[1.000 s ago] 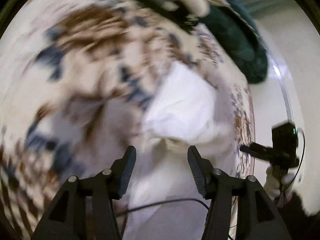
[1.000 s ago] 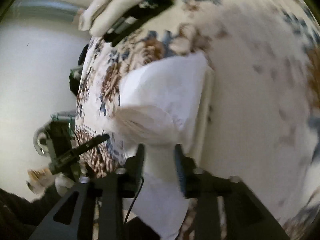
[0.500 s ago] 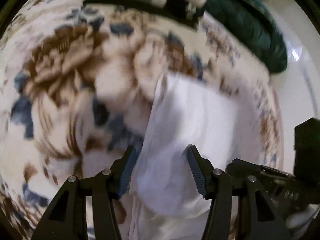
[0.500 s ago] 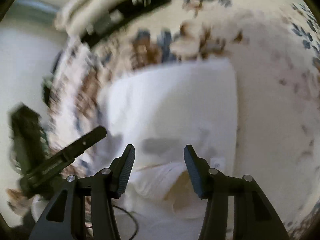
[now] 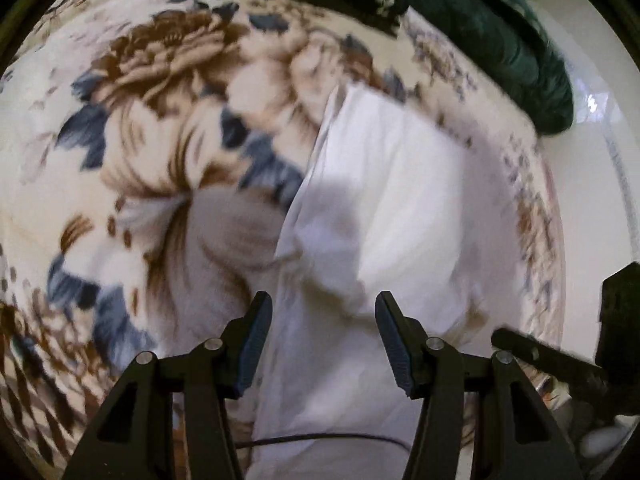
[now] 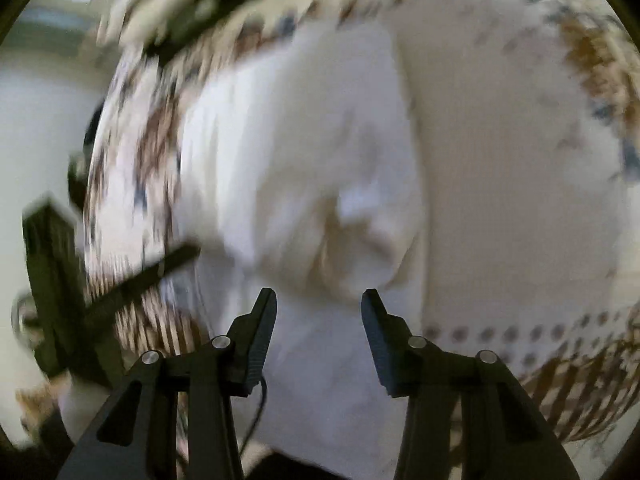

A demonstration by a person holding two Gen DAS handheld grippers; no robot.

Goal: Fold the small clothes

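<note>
While closing — right claw (image 6: 319, 312) nearer garment (image 6: 304, 152)

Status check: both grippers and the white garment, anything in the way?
Left gripper open, above white garment. Right gripper closing, fingers gripping nothing, garment below. Garment part-folded on floral blanket. Dark green cloth at blanket edge, clear.

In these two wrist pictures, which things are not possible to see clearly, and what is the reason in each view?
- White garment, left wrist view: its near end is cut off by the bottom edge and the jaws, so its type is unclear.
- White garment, right wrist view: motion blur hides its folds and edges.
- Dark green cloth, left wrist view: cut off by the lens rim.
- Black object at the bed's far edge, right wrist view: too blurred to identify.
</note>
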